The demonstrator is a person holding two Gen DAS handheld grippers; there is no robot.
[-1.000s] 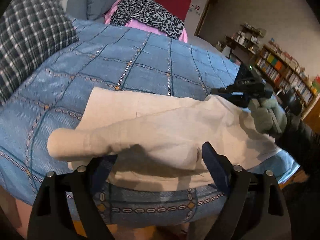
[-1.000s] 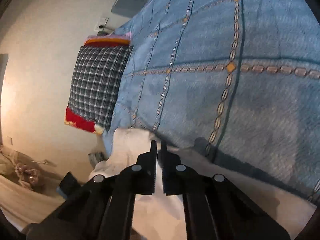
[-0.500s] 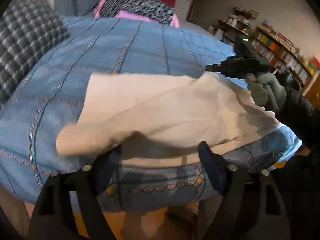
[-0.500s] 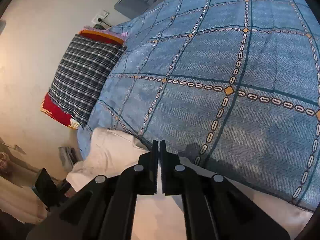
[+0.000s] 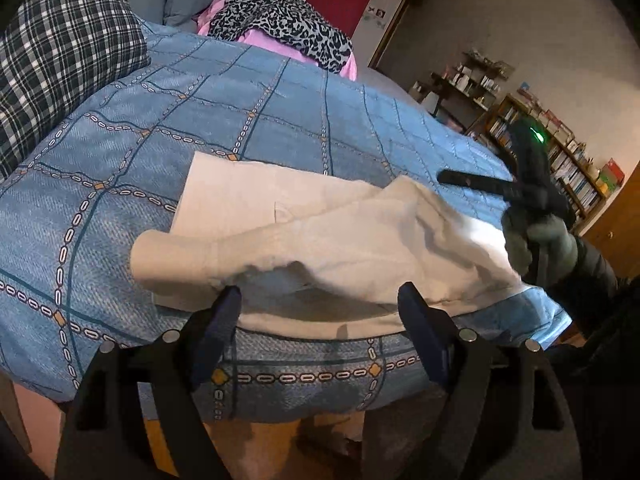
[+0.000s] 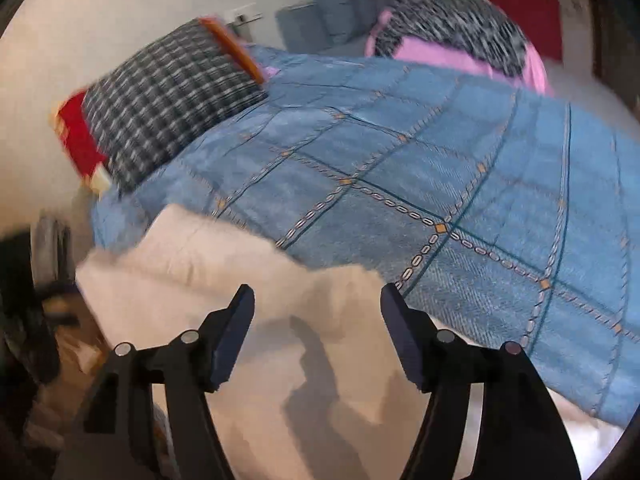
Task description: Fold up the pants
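While the cream pants lie lengthwise along the bed's near edge, your left tool, wide and empty, sits nearest; your right tool has just opened, nothing between.

Both claws are black with dark blue pads and silver rivets. The right claw carries a green light. A grey-green glove meets a dark sleeve.

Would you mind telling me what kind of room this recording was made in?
Most likely a lived-in bedroom: a bed under a blue patterned bedspread, a plaid pillow at its head, and bookshelves against the far wall. Cream pants lie on the bed.
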